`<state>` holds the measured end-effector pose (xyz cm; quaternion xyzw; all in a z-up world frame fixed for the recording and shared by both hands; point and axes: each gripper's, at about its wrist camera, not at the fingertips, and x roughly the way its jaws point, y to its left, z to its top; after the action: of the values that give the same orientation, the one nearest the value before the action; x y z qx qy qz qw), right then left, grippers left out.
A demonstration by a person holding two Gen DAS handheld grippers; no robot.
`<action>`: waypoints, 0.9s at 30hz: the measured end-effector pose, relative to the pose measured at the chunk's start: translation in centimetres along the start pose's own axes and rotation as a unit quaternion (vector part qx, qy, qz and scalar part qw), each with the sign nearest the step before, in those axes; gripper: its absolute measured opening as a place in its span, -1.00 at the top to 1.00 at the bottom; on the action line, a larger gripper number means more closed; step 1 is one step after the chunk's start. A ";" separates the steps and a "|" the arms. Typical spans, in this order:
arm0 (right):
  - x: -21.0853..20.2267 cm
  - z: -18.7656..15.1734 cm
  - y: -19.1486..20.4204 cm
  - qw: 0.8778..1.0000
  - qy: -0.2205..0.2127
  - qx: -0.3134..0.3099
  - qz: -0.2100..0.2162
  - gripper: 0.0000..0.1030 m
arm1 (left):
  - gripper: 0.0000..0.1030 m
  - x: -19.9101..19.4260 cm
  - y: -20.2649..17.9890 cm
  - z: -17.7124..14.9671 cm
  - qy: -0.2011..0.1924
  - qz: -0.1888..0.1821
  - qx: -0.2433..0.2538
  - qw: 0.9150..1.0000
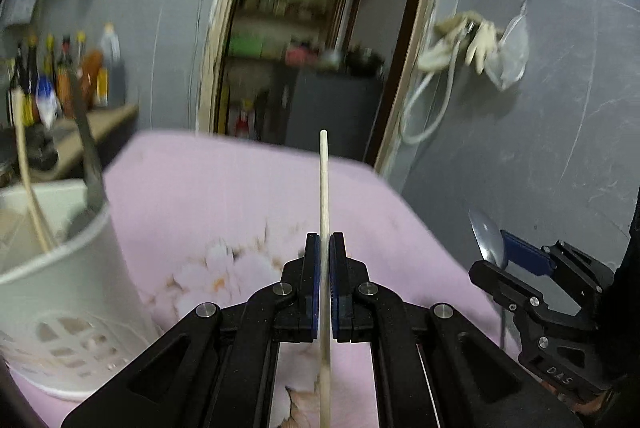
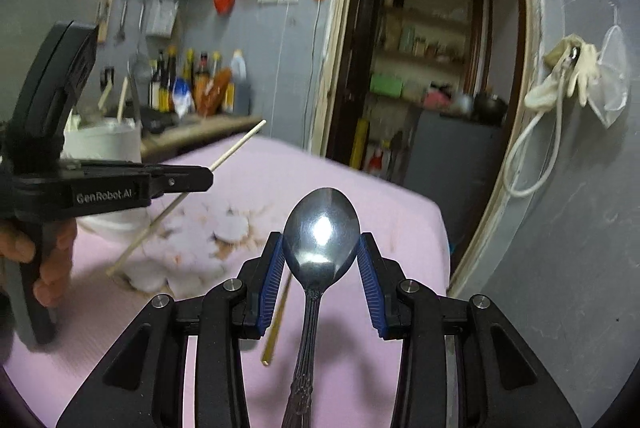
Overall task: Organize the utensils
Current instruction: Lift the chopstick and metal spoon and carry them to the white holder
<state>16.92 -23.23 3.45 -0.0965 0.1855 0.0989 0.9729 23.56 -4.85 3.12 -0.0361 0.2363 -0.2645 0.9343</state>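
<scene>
My left gripper (image 1: 324,244) is shut on a pale wooden chopstick (image 1: 324,188) and holds it above the pink floral cloth (image 1: 224,196). The same chopstick (image 2: 236,148) and the left gripper (image 2: 200,178) show at the left of the right wrist view. My right gripper (image 2: 321,246) is shut on the bowl of a metal spoon (image 2: 320,228), handle pointing back toward me; it shows at the right of the left wrist view (image 1: 490,240). A white perforated utensil holder (image 1: 60,292) stands at the left with a chopstick (image 1: 34,196) and a dark utensil (image 1: 90,156) in it.
A second chopstick (image 2: 276,324) lies on the cloth under the right gripper. Bottles (image 2: 200,80) stand on a counter behind the holder (image 2: 104,140). A doorway (image 2: 424,68) opens behind the table. Gloves and a bag (image 2: 580,76) hang on the grey wall at the right.
</scene>
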 end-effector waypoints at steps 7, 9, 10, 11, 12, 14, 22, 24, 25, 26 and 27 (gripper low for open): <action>-1.9 2.3 1.0 0.997 -0.081 0.012 0.000 0.33 | 0.95 -3.0 -1.1 -0.3 -0.091 -0.003 0.012 0.996; -2.0 2.7 1.1 0.996 -0.092 0.014 0.002 0.33 | 0.95 -3.7 -0.9 -0.4 -0.099 -0.004 0.009 0.995; -2.0 3.0 1.3 0.995 -0.097 0.016 0.003 0.33 | 0.95 -3.8 -0.8 -0.5 -0.103 -0.004 0.007 0.995; -2.2 2.9 1.2 0.995 -0.100 0.017 0.004 0.33 | 0.95 -4.0 -0.6 -0.4 -0.108 -0.005 0.005 0.994; -2.2 3.1 1.3 0.995 -0.103 0.019 0.006 0.33 | 0.95 -4.3 -0.4 -0.3 -0.112 -0.007 0.003 0.994; -2.3 3.3 1.4 0.994 -0.110 0.021 0.009 0.33 | 0.95 -5.0 0.0 0.0 -0.123 -0.011 -0.003 0.992; -2.9 6.1 1.8 0.988 -0.143 0.039 0.045 0.33 | 0.95 -9.2 2.5 3.3 -0.178 -0.019 -0.041 0.983; -3.0 7.0 2.4 0.986 -0.154 0.038 0.055 0.33 | 0.95 -10.6 3.3 4.0 -0.193 -0.007 -0.040 0.980; -2.9 7.6 2.9 0.984 -0.163 0.037 0.063 0.33 | 0.95 -11.3 3.8 4.4 -0.199 0.002 -0.038 0.979; -2.9 8.1 3.3 0.983 -0.169 0.037 0.068 0.33 | 0.95 -12.0 4.4 4.8 -0.206 0.012 -0.037 0.978; -2.8 8.5 3.8 0.981 -0.177 0.037 0.073 0.33 | 0.95 -12.5 4.9 5.2 -0.211 0.021 -0.036 0.977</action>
<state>16.37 -18.13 11.71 -0.0276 0.0208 0.1784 0.9833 18.90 5.44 12.05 -0.1196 0.0439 -0.2224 0.9666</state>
